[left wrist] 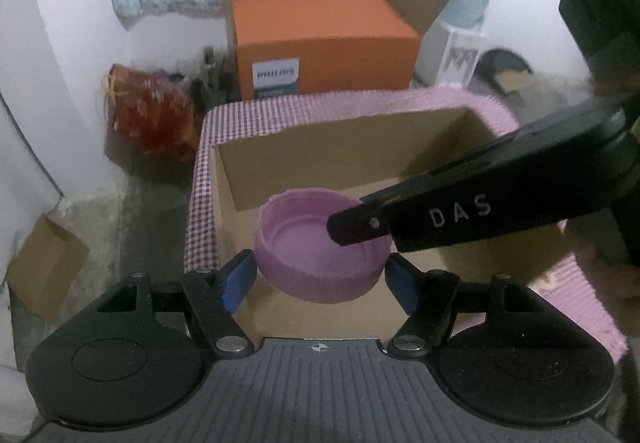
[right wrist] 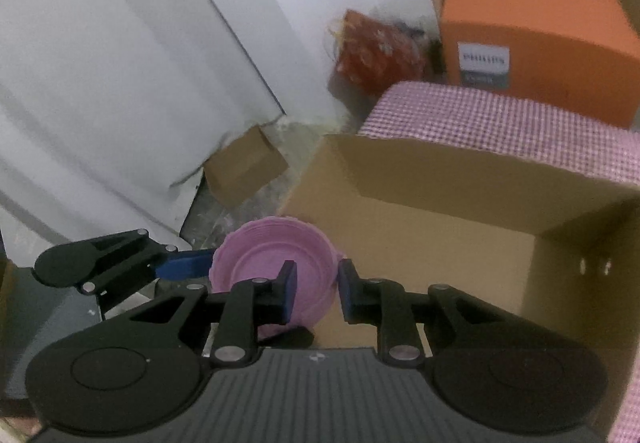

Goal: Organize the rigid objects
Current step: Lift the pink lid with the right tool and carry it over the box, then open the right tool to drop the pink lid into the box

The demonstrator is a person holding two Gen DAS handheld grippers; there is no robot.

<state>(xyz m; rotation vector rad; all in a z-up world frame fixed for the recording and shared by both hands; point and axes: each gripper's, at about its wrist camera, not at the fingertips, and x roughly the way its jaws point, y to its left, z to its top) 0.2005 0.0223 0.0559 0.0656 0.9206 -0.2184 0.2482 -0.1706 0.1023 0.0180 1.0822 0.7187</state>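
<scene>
A: Now, where is the pink plastic bowl point(left wrist: 320, 243) exactly?

B: It hangs above the open cardboard box point(left wrist: 336, 155) that sits on the checked cloth point(left wrist: 248, 115). Your left gripper point(left wrist: 320, 283) spans it across the outside, blue pads on either flank. Your right gripper point(right wrist: 316, 291) pinches the wall on the far side, one pad inside the bowl, one outside.

A: Are both really gripping?

B: The right's jaws are nearly together on the wall, so yes. The left's stand wide on the bowl; I judge they press it, though the contact is blurred.

A: How should you set it down?

B: Keep the bowl level, lower both hands together to the box floor, then release one side at a time.
</scene>
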